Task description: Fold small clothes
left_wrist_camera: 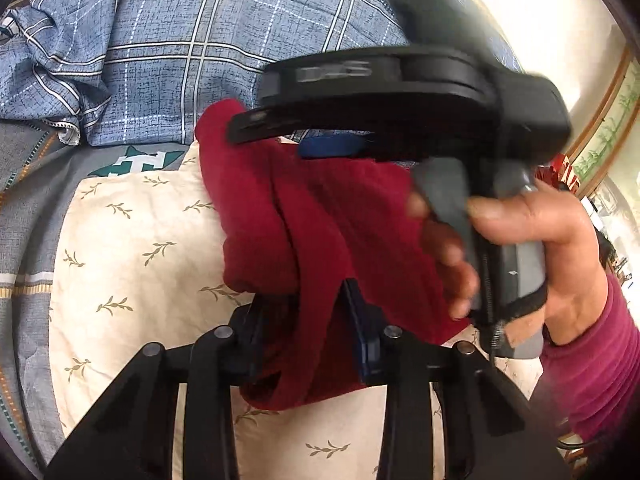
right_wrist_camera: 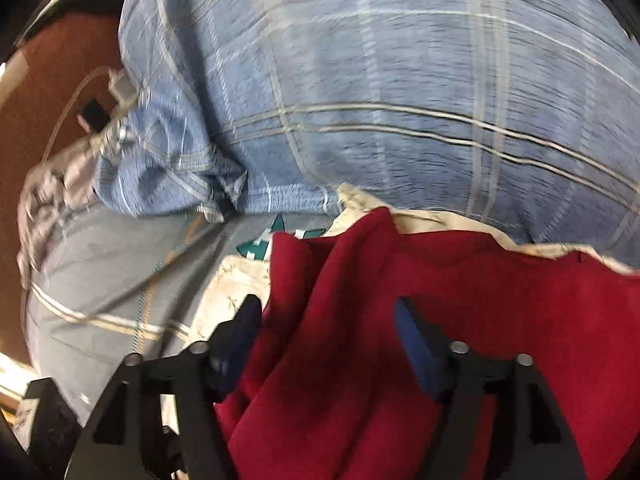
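Observation:
A dark red garment (left_wrist_camera: 320,220) lies bunched on a cream leaf-print cloth (left_wrist_camera: 132,240). In the left wrist view my left gripper (left_wrist_camera: 310,332) is at the bottom, and a thick fold of the red fabric fills the gap between its blue pads. My right gripper (left_wrist_camera: 272,138) reaches in from the upper right, held by a hand (left_wrist_camera: 520,220), with its tips over the garment's far edge. In the blurred right wrist view the right gripper (right_wrist_camera: 326,328) stands wide over the red garment (right_wrist_camera: 440,280). The fabric lies loose between its pads.
A blue plaid duvet (left_wrist_camera: 180,40) is heaped behind the garment and fills the top of the right wrist view (right_wrist_camera: 400,100). A grey striped sheet (left_wrist_camera: 24,200) lies to the left. A white plug and cable (right_wrist_camera: 120,88) sit at the bed's edge by a brown surface (right_wrist_camera: 52,80). A magenta sleeve (left_wrist_camera: 600,360) is on the right.

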`<act>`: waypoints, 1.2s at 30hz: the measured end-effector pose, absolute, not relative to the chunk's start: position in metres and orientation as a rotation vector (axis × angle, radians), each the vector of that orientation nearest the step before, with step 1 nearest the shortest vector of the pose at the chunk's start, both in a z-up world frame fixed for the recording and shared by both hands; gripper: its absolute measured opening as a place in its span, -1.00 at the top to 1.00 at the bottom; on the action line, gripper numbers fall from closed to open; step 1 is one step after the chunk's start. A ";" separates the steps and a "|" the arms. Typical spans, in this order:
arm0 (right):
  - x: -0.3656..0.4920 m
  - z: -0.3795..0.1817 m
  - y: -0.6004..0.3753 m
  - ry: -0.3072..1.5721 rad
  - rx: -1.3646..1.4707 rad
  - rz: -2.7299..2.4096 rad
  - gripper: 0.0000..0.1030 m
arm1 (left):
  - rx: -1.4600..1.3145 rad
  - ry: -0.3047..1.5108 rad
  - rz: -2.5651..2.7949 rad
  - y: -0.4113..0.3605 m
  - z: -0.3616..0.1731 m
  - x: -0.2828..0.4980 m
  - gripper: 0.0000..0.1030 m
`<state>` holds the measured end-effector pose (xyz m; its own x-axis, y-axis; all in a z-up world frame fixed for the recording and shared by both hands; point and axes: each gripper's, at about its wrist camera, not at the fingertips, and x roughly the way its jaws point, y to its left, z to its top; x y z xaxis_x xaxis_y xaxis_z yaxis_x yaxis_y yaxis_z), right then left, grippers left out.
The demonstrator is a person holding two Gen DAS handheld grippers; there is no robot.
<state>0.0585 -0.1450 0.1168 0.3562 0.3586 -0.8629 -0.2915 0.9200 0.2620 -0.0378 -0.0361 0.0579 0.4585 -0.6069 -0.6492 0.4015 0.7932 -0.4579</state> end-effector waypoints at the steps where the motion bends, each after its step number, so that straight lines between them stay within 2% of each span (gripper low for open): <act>1: 0.061 0.115 -0.138 1.141 0.051 0.422 -0.40 | -0.247 0.897 -0.629 -0.037 0.058 -0.039 0.38; 5: 0.068 0.090 -0.108 1.223 -0.021 0.438 -0.39 | -0.229 0.902 -0.621 -0.040 0.057 -0.043 0.38; 6: 0.068 0.086 -0.105 1.224 -0.039 0.429 -0.19 | -0.222 0.909 -0.613 -0.040 0.057 -0.043 0.37; 7: 0.067 0.086 -0.107 1.189 -0.041 0.410 0.25 | -0.216 0.918 -0.602 -0.041 0.056 -0.043 0.30; 8: 0.064 0.088 -0.112 1.157 -0.029 0.399 0.44 | -0.216 0.923 -0.592 -0.041 0.054 -0.043 0.19; 9: 0.063 0.090 -0.117 1.144 -0.008 0.400 0.58 | -0.213 0.920 -0.582 -0.041 0.054 -0.043 -0.07; 10: 0.063 0.092 -0.126 1.140 0.036 0.411 0.63 | -0.207 0.914 -0.573 -0.040 0.053 -0.044 -0.27; 14: 0.055 0.105 -0.148 1.096 0.099 0.443 0.66 | -0.168 0.891 -0.551 -0.044 0.051 -0.044 -0.32; 15: 0.052 0.111 -0.153 1.078 0.115 0.450 0.67 | -0.162 0.889 -0.554 -0.046 0.052 -0.046 -0.30; 18: 0.046 0.127 -0.172 1.039 0.172 0.462 0.68 | -0.177 0.886 -0.562 -0.050 0.059 -0.052 0.51; 21: 0.039 0.139 -0.192 1.011 0.208 0.466 0.69 | -0.193 0.855 -0.569 -0.057 0.075 -0.058 0.64; 30: 0.012 0.194 -0.293 0.899 0.247 0.386 0.70 | -0.146 0.806 -0.744 -0.143 0.135 -0.068 0.67; 36: 0.006 0.189 -0.381 0.878 0.322 0.247 0.70 | -0.090 0.813 -0.858 -0.223 0.141 -0.064 0.69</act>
<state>0.0060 -0.3805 0.1893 0.6155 0.3409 -0.7105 -0.0792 0.9238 0.3747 -0.0642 -0.2229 0.1409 0.3794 -0.7030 -0.6016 0.6381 0.6696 -0.3801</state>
